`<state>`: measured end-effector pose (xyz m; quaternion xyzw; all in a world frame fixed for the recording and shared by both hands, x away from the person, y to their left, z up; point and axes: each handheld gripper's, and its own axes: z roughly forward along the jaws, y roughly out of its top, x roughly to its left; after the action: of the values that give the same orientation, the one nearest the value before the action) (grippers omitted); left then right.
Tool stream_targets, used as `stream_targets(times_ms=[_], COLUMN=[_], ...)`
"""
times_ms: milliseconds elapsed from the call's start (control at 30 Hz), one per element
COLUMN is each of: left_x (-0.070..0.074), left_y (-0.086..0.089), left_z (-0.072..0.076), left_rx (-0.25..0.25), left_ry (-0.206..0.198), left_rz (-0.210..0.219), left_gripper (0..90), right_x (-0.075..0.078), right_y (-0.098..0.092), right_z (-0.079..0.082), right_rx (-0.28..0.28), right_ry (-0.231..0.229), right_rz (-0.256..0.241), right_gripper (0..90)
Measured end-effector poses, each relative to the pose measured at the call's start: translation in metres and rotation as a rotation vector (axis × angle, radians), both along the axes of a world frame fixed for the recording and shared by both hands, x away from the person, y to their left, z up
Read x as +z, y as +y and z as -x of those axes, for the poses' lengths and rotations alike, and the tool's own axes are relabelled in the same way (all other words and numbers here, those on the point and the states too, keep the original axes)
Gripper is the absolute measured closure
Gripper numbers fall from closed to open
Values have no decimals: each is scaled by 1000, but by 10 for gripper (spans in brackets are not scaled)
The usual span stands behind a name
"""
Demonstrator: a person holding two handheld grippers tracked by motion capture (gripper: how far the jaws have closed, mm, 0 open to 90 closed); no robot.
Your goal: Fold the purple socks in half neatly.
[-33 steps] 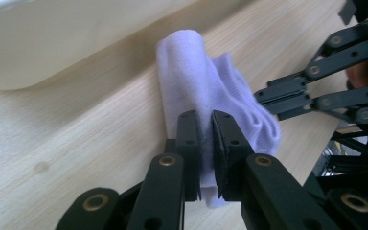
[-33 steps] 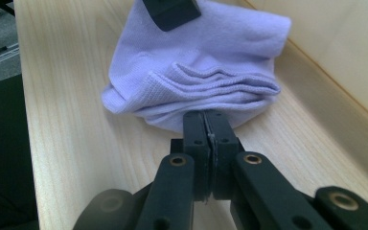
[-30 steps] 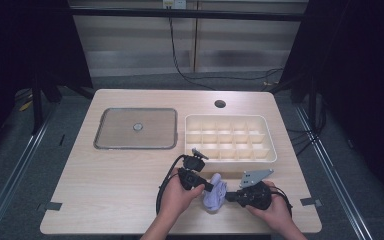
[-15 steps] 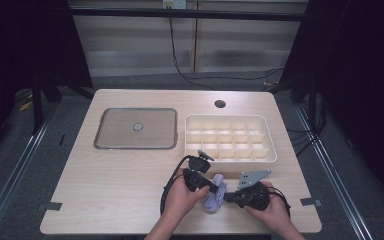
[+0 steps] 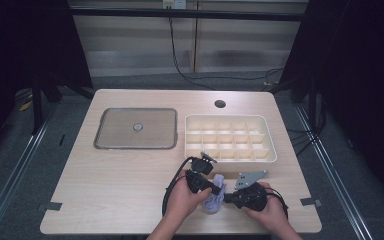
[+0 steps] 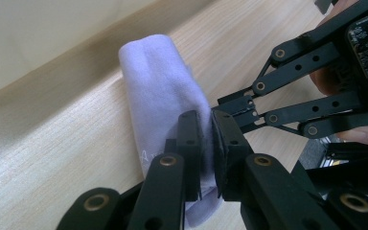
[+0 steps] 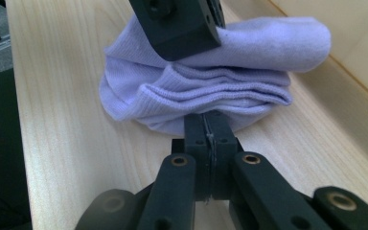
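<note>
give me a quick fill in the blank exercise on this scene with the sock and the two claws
1. The left claw is shut on a sock whose colour is pale ____.
2. The right claw pinches the folded sock at its ____ edge.
3. The divided tray lies to the ____ of the flat lid in the high view.
4. The sock rests on a ____ table.

Missing words: purple; lower; right; wooden
</note>
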<state>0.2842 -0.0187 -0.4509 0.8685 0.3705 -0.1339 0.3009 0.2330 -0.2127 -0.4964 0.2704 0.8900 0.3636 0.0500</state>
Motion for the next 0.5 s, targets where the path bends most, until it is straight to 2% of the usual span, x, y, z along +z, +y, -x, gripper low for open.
stream_targets(times_ms=[500], left_x=[-1], left_y=[-1], left_z=[3], left_rx=[0], left_ry=[-6], left_rz=[-5], left_gripper=[822], right_x=[-3], right_y=[2], right_z=[0], right_rx=[-23], right_ry=[4], right_rz=[-40], right_gripper=[900])
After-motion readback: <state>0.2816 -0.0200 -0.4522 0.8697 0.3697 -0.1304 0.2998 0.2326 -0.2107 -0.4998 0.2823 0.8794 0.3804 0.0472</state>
